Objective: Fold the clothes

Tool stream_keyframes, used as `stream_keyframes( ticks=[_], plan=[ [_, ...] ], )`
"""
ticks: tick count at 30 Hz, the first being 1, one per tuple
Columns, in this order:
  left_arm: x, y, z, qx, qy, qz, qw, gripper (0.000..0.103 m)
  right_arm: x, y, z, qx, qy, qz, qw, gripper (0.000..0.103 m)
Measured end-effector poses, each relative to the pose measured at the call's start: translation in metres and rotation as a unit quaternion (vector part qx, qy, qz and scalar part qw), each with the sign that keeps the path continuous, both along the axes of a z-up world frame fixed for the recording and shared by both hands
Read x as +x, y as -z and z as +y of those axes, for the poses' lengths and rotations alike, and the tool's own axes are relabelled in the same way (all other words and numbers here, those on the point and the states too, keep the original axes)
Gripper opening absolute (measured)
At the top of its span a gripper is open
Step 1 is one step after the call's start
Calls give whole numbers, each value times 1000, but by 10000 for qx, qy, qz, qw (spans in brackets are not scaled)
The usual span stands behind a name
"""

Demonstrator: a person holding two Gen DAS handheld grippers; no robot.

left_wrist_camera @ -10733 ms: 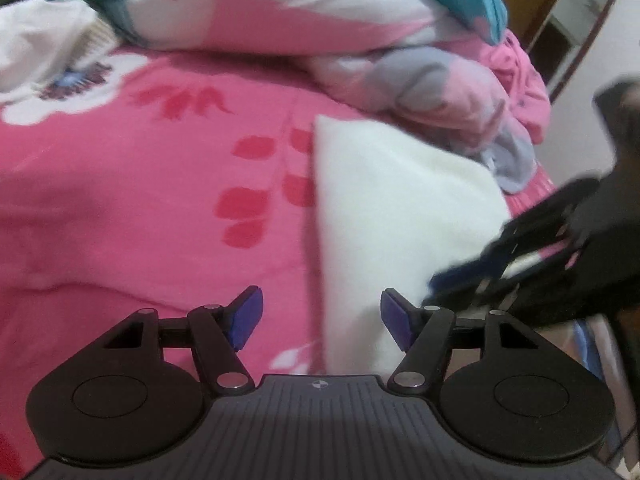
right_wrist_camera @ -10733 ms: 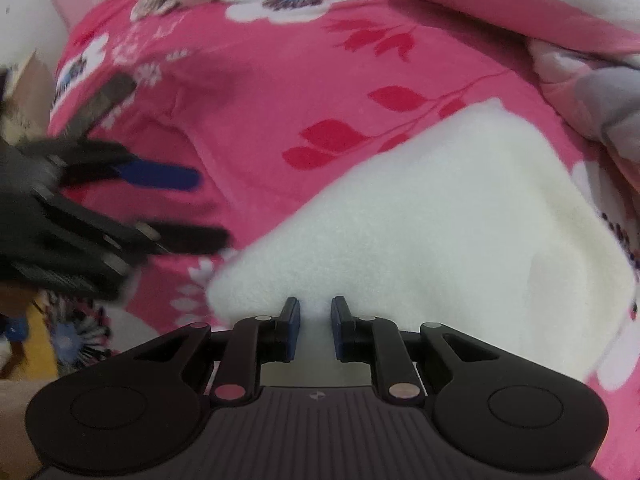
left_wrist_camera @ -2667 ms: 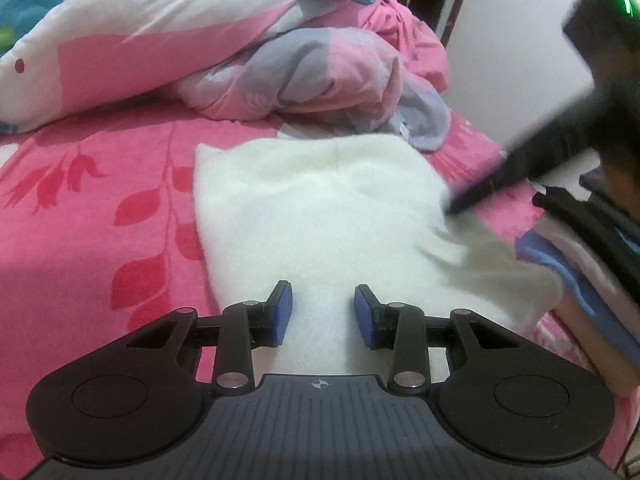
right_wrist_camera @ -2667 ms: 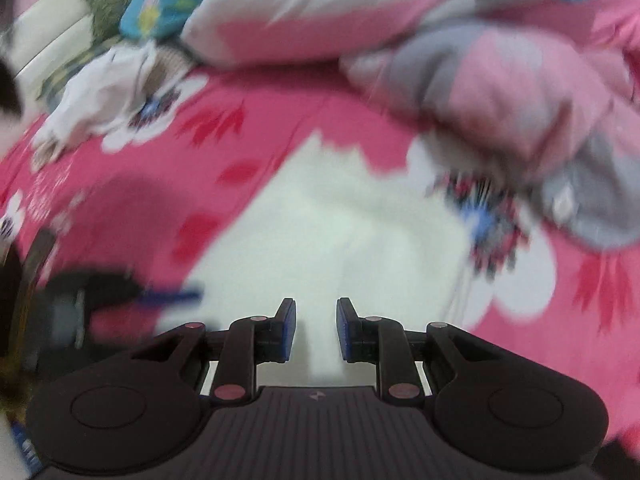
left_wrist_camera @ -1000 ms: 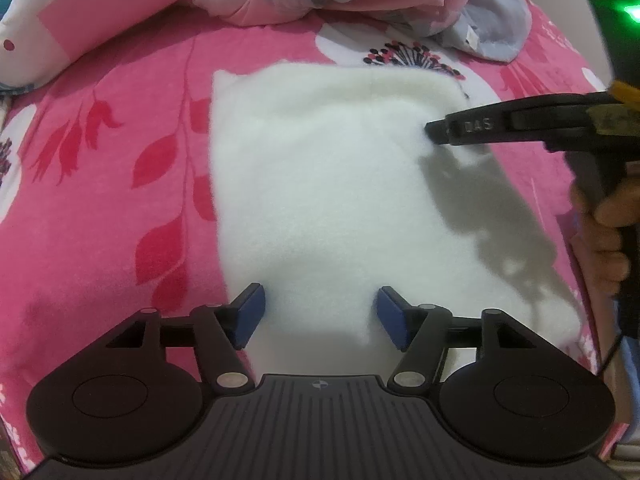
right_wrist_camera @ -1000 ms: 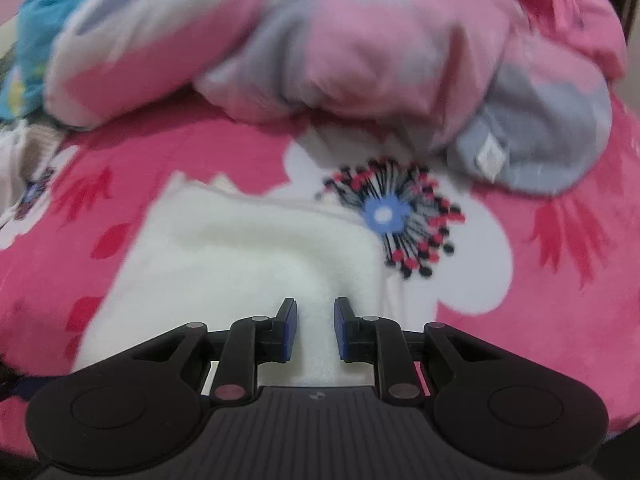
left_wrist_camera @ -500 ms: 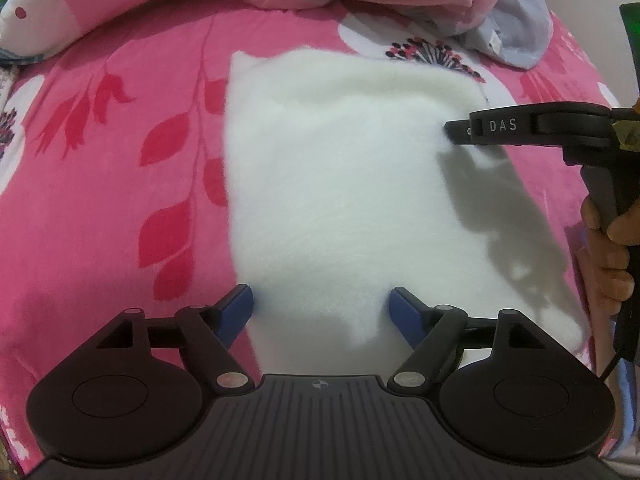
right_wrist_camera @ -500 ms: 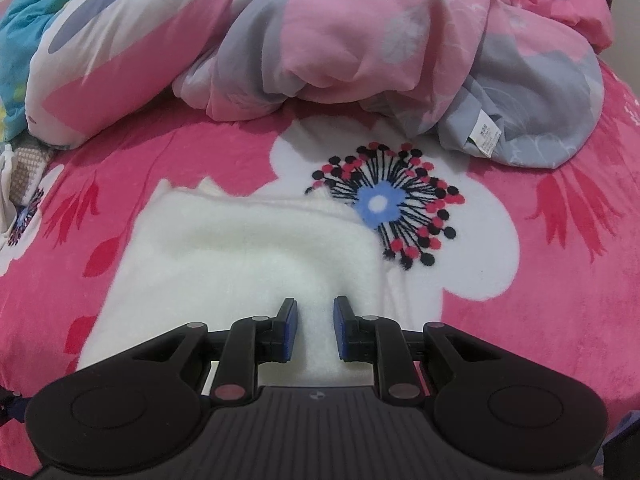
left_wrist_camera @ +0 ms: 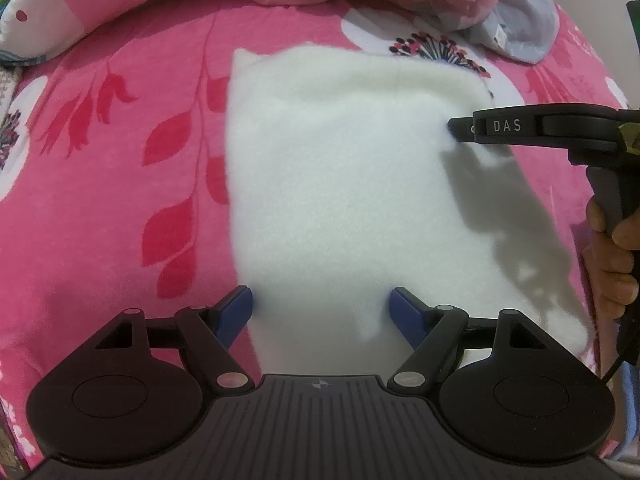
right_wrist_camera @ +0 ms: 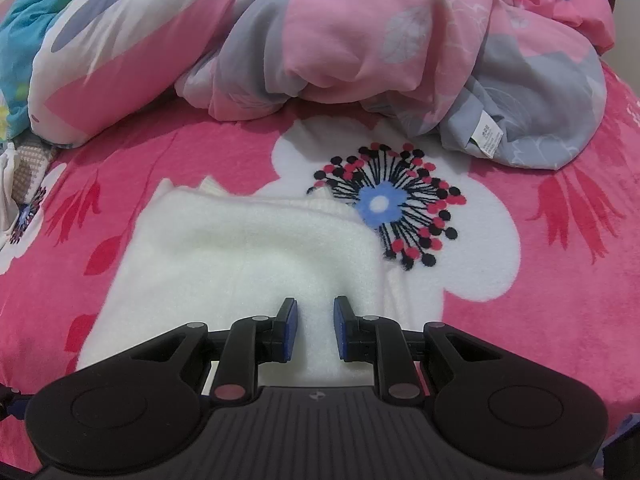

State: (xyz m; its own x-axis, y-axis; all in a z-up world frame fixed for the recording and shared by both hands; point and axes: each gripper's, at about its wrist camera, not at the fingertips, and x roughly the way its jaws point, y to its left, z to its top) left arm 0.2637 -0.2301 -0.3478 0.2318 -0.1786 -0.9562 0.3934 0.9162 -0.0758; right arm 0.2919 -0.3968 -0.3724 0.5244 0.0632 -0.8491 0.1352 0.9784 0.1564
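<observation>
Rumpled quilt [right_wrist_camera: 400, 48] beyond white garment [left_wrist_camera: 352, 184]
</observation>
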Motion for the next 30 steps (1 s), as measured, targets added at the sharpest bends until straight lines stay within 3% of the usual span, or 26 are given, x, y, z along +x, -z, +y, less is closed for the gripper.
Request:
stream_keyframes(
  ticks=[15,22,26,30],
  plan=[
    [-8,-1,-4,87,-167,-221,9996,77,-3,2,-6,101,-153,-67,9998,20],
    [-30,-25,12,-217,-550,-1182,9912,79,-4,2,-6,88,-320,-107,9994,20],
    [-38,-29,15,-285,-629,-1221,9901,99,-3,1,-5,43,-415,-81,9991,21],
    [-46,-27,7,71,-585,-1252,9904,99,-3,0,-4,-1,-509,-55,9987,21]
  ],
)
